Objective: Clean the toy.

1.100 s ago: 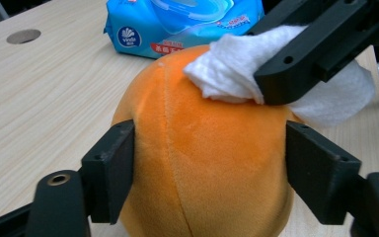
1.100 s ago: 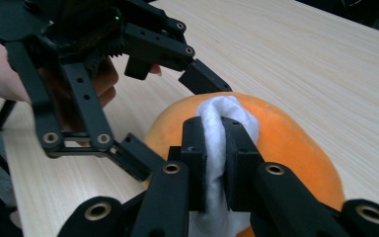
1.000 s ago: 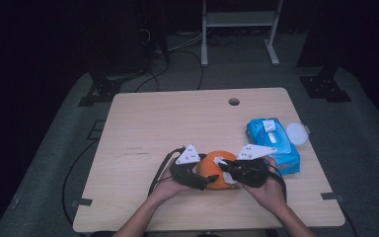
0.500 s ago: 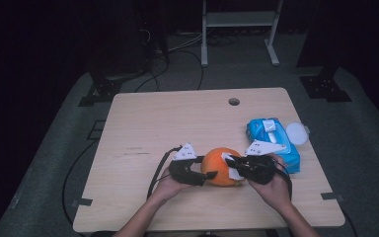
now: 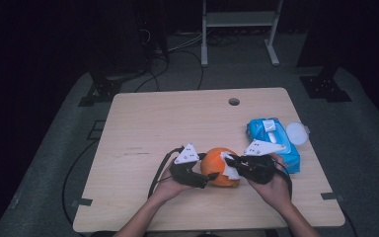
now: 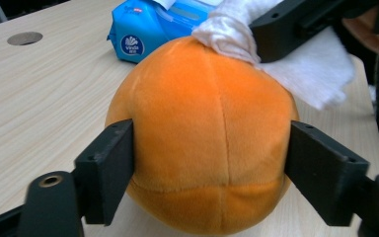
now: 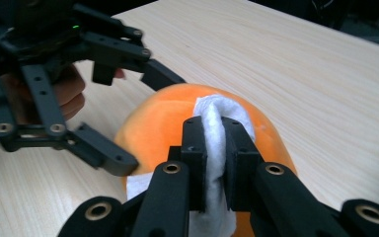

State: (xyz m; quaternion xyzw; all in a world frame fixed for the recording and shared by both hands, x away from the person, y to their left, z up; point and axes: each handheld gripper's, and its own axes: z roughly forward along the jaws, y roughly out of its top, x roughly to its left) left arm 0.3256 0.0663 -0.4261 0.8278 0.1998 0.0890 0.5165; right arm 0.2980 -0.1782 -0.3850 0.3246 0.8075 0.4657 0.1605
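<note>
High view: an orange plush ball (image 5: 218, 167) rests on the table (image 5: 177, 123) near its front edge, between the left gripper (image 5: 208, 177) and the right gripper (image 5: 231, 162), with a blue wipes pack (image 5: 271, 138) just beyond. Left gripper view: its jaws, which have just been opening, press the ball's two flanks — clamped on it. Right gripper view: its jaws are pinched tight on a white wipe (image 7: 213, 148) laid against the ball's top — a fold that the high view leaves small.

The white cloth (image 7: 216, 148) runs off the bottom edge in the right gripper view. The right gripper (image 5: 234, 163) hides part of the orange ball (image 5: 216, 168). The blue pack (image 6: 153, 24) is cut off at the top, and its writing is too small to read.
</note>
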